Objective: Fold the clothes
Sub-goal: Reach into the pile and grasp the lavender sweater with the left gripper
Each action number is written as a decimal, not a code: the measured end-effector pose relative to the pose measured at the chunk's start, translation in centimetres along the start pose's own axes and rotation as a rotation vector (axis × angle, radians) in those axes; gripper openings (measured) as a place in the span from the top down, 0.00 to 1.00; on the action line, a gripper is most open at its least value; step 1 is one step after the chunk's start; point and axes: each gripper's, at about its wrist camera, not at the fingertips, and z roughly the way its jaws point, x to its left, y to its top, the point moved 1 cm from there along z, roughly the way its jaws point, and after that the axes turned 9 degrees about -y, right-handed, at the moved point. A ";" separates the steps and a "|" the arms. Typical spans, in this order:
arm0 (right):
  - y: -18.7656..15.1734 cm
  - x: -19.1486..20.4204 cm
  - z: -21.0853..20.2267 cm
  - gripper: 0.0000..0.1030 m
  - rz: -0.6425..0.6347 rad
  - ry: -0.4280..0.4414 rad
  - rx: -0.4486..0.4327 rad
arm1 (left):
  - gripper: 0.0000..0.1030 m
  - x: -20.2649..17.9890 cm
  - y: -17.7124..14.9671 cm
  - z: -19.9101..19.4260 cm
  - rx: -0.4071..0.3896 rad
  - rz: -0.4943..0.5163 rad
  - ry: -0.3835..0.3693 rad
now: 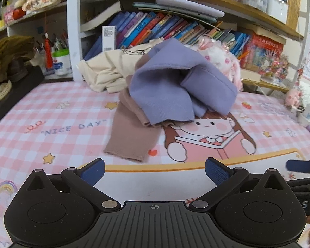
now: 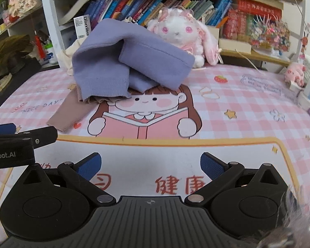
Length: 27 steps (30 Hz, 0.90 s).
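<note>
A lavender knit garment lies crumpled in a heap on the pink checked desk mat; it also shows in the right wrist view. A mauve-brown garment lies under it, one sleeve stretched toward me, also in the right wrist view. A cream garment sits bunched behind. My left gripper is open and empty, hovering above the mat short of the sleeve. My right gripper is open and empty above the mat's front, to the right of the left gripper.
A white and pink plush rabbit sits behind the clothes. Bookshelves full of books line the back. A pen pot and dark clutter stand at the left. A small pink toy and boxes sit at the right edge.
</note>
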 end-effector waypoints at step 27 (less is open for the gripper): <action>3.4 -5.9 5.1 0.20 -0.122 0.071 0.017 | 0.01 -0.1 7.5 9.9 -0.069 0.167 0.094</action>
